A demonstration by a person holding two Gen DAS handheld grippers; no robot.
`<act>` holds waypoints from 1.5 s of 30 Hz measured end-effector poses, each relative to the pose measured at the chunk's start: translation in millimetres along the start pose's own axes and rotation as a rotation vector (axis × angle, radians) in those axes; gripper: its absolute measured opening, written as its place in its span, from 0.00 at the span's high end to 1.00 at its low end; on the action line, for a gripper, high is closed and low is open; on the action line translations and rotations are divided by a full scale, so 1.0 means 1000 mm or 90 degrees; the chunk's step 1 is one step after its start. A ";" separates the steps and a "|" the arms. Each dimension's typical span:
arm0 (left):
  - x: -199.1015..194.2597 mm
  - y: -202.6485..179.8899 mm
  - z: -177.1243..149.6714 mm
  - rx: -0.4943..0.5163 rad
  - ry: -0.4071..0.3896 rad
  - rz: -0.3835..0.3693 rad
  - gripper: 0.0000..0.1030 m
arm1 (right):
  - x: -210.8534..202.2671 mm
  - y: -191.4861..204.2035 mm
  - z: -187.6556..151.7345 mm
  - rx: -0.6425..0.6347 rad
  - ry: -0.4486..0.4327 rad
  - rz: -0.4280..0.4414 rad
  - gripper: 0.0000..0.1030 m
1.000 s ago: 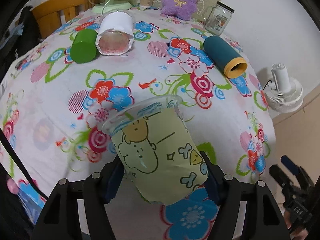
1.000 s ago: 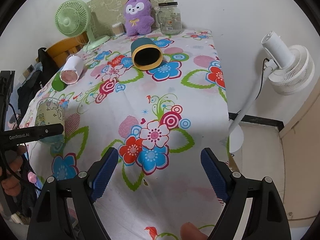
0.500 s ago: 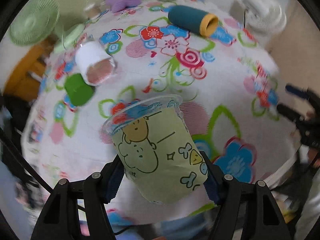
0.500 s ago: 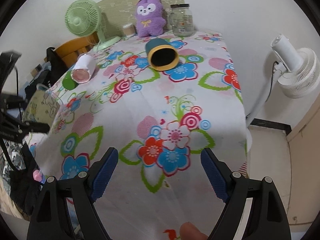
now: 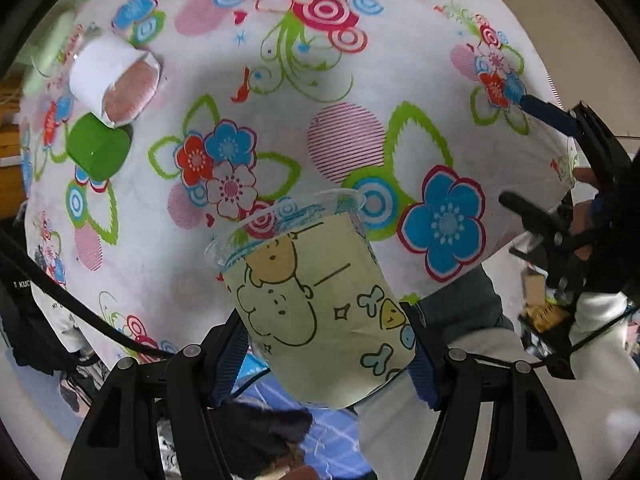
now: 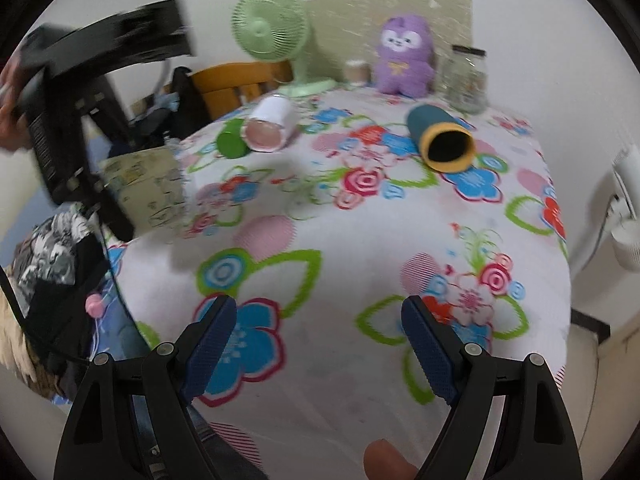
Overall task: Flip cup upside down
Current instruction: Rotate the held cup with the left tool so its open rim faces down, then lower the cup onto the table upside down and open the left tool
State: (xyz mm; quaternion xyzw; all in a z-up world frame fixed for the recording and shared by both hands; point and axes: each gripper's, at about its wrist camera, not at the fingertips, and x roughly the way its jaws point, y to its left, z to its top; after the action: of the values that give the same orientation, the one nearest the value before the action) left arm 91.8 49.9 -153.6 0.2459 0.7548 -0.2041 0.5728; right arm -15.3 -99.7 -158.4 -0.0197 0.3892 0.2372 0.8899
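My left gripper (image 5: 326,354) is shut on a clear plastic cup with a pale green cartoon sleeve (image 5: 320,304). It holds the cup above the near left part of the flowered table (image 5: 280,128), tipped over with the mouth pointing down toward the cloth. In the right wrist view the cup (image 6: 148,188) hangs mouth-down at the left, just above the cloth, in the left gripper (image 6: 80,140). My right gripper (image 6: 316,344) is open and empty over the near edge of the table.
A white cup (image 6: 272,128), a green cup (image 6: 232,142) and a teal tumbler with a yellow rim (image 6: 440,138) lie on their sides. At the back stand a green fan (image 6: 276,36), a purple plush (image 6: 404,60) and a glass jar (image 6: 468,78). A white fan (image 6: 624,208) stands right of the table.
My left gripper has lifted and rolled the cup over, so the mouth now faces down at the cloth. My right gripper has shifted left along the near edge, still open.
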 end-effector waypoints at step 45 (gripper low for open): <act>0.003 0.042 0.021 -0.040 -0.008 -0.059 0.12 | 0.010 0.045 0.012 -0.020 -0.054 0.057 0.16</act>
State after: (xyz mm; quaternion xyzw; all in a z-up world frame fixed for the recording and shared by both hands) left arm 132.6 71.9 -162.5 0.1913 0.7677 -0.2082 0.5751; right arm -21.3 -53.5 -150.4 -0.0066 0.3481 0.2835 0.8936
